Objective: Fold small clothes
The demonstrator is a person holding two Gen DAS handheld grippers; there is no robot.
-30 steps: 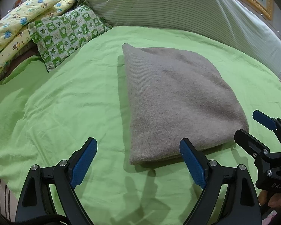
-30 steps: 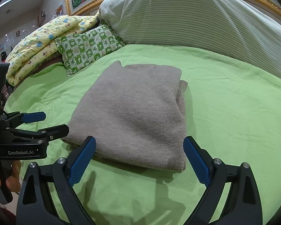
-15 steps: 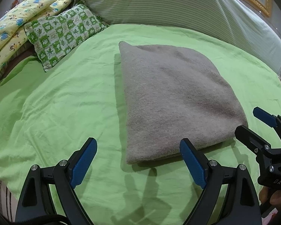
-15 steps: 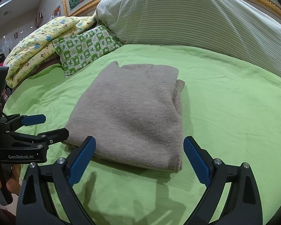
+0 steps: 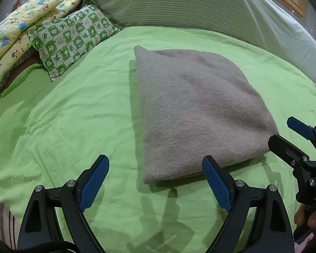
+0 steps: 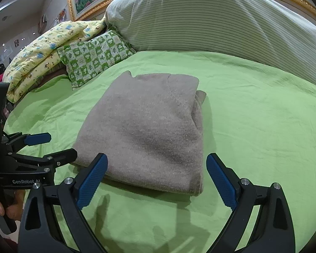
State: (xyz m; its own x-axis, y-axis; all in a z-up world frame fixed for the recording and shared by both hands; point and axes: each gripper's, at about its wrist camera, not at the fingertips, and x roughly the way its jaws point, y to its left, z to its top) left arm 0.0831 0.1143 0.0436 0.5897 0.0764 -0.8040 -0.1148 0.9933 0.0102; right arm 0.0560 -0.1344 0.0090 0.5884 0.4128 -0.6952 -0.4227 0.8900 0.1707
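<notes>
Basically the grey sweater (image 5: 198,113) looks folded: a compact rectangle on the green sheet (image 5: 69,113), straight ahead of both grippers. Left gripper (image 5: 155,181) is spread wide, empty, its fingertips just short of the sweater's near edge, right pad roughly over the near corner. Right gripper (image 6: 157,177) is also spread and empty, the near edge sitting between its pads, not touching as far as I can tell.

Judgement: fold is near done, what's left is tidying or one more fold.
- If squaring up: nudge edges with the pad sides, don't pinch. The knit is thick and soft, so a pinch would drag the top layer off the stack.
- If folding again: grab both near corners at the same depth, catch all layers, lift together.
- Right view shows a flap (image 6: 201,96) poking out at the far right edge; tuck that in first.

Can't see: underside layers, where the sleeves ended up, whether the far edge is aligned. Fisheye bends the outline, so squareness is hard to judge. Hands mostly cut off at frame edges.
</notes>
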